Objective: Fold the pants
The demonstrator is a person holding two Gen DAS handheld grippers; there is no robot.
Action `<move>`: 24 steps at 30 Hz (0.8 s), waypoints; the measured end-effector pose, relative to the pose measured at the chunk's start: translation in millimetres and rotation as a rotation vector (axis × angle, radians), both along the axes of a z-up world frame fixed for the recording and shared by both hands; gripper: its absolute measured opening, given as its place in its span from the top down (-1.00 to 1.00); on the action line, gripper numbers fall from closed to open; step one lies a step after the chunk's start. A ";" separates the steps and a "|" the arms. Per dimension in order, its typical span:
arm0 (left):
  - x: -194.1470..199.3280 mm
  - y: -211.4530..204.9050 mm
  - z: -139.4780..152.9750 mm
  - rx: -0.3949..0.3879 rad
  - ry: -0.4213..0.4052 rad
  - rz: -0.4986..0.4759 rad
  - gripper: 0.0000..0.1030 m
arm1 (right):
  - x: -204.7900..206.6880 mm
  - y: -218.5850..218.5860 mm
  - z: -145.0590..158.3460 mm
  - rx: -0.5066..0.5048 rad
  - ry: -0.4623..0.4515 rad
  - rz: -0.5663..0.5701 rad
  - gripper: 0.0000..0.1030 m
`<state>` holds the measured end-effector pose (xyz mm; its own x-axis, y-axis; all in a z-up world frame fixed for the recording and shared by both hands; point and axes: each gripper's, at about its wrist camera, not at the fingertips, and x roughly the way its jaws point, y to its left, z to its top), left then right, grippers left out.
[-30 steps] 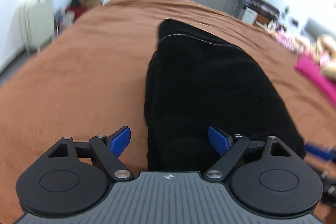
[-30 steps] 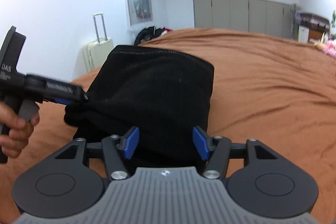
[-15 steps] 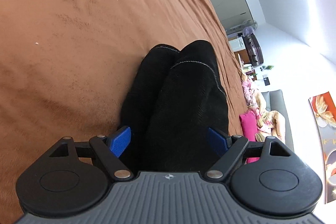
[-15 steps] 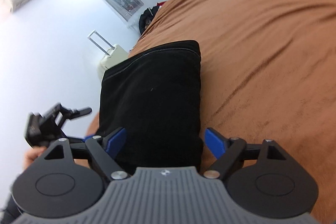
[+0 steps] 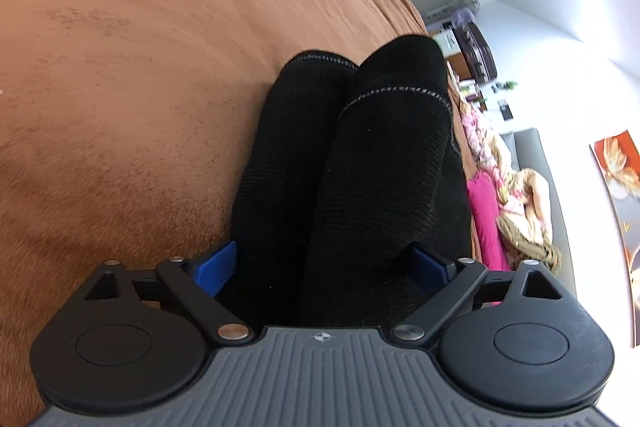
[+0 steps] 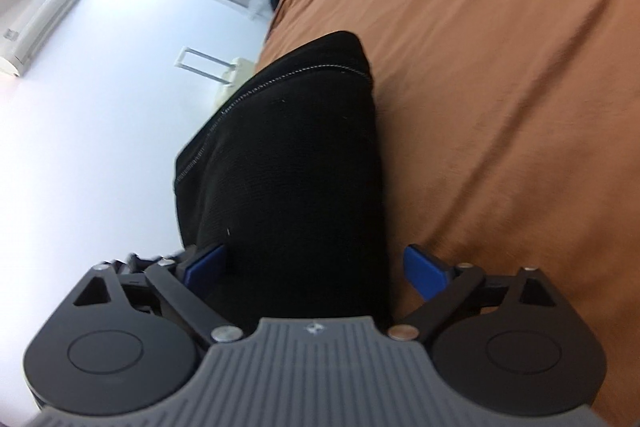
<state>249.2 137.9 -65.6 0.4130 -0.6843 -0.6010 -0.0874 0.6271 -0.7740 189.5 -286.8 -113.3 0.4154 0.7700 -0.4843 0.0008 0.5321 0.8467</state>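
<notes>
The black pants (image 5: 380,155) lie folded in a thick stack on the brown bed cover (image 5: 140,87), white-stitched hems at the far end. My left gripper (image 5: 322,263) is low over the near end, its jaws opening wide, and the fabric fills the gap between the blue pads. In the right wrist view the same pants (image 6: 296,155) run away from my right gripper (image 6: 316,267), whose jaws are opening. Its left pad touches the fabric; its right pad stands clear over the bed cover (image 6: 500,87). Both views are rolled sideways.
Pink clothes and soft toys (image 5: 484,211) lie past the bed beside a grey sofa (image 5: 528,147). A pale suitcase (image 6: 236,71) stands by the white wall under an air conditioner (image 6: 40,23). Brown cover stretches wide on the far side of each gripper.
Both views have rolled sideways and dropped closer to the pants. The right jaws have spread much wider. The hand and left gripper seen earlier at the right view's left edge are gone.
</notes>
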 end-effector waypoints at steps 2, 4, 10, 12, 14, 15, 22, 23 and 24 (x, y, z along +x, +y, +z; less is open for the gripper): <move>4.9 -3.1 -6.9 -0.009 0.018 -0.022 -1.00 | 7.9 5.2 -9.1 0.051 0.010 0.014 -0.88; 8.1 -5.4 -13.8 -0.034 0.035 -0.034 -1.00 | 16.4 7.0 -16.3 0.091 0.021 0.028 -0.91; 13.9 -11.6 -22.0 -0.070 0.046 -0.058 -1.00 | 29.8 21.0 -33.7 0.171 0.042 0.037 -0.91; 14.4 -16.1 -20.2 -0.060 0.034 -0.056 -1.00 | 29.4 21.2 -34.5 0.178 0.042 0.033 -0.90; 10.6 -20.2 -13.7 -0.033 0.000 -0.064 -0.91 | 24.8 18.7 -30.1 0.179 0.027 0.037 -0.69; 7.8 -20.6 -10.5 -0.032 -0.014 -0.066 -0.73 | 22.2 16.0 -29.2 0.177 0.020 0.034 -0.55; -13.1 -30.1 22.5 -0.035 -0.061 -0.067 -0.44 | -1.3 15.5 2.0 0.168 -0.021 0.009 -0.39; -18.4 -31.2 29.5 -0.038 -0.071 -0.069 -0.44 | -5.5 15.4 7.1 0.173 -0.022 0.006 -0.39; -23.6 -32.0 35.6 -0.040 -0.079 -0.072 -0.44 | -11.5 14.3 13.2 0.178 -0.023 0.004 -0.39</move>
<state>225.6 105.9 -30.1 0.4067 -0.7368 -0.5401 0.0191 0.5980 -0.8013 178.0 -272.5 -100.1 0.4215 0.8444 -0.3306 -0.0215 0.3738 0.9273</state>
